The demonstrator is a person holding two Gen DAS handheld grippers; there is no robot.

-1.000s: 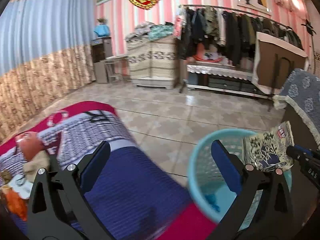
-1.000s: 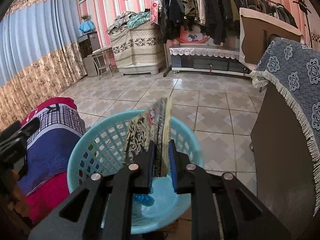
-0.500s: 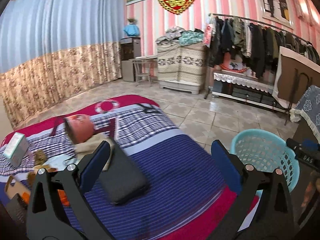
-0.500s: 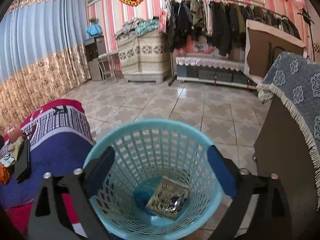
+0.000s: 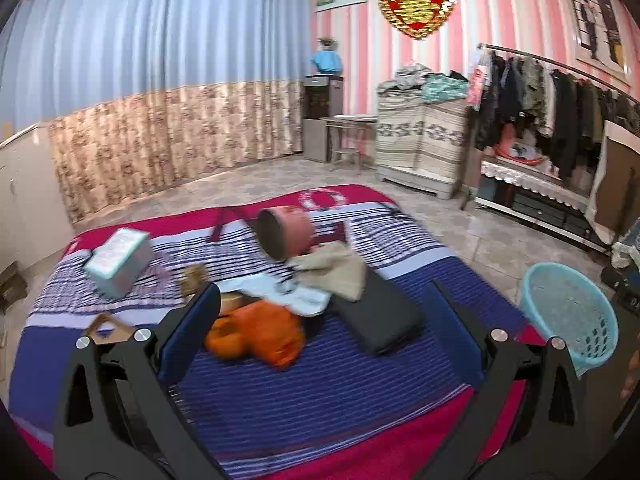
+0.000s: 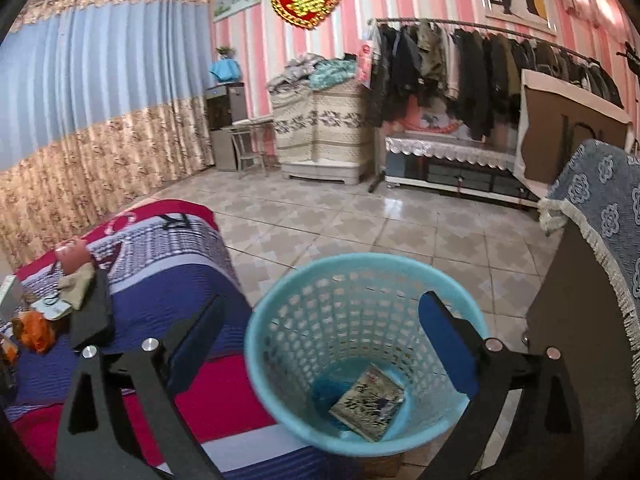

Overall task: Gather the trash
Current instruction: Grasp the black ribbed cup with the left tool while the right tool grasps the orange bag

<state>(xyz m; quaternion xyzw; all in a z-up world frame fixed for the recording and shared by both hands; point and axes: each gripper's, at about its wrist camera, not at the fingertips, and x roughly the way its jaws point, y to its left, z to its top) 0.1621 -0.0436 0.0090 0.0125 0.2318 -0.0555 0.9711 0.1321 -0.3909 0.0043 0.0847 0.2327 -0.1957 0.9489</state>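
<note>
Packet (image 6: 367,407) lies in basket (image 6: 280,304) below right hand-held gripper (image 6: 320,344).

The left wrist view looks down and forward over the striped bed (image 5: 320,380), close above its near edge. The right wrist view looks down into the blue basket (image 6: 256,344) just below it. Both views share the bed, the basket (image 5: 600,320) and the far pink-striped wall (image 6: 352,32).

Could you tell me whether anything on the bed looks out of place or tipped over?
Yes. A pink round tub lies tipped on its side, its open end facing the camera, beside a loose heap: a beige cloth, an orange bag and a teal box sitting tilted on the bed.
</note>
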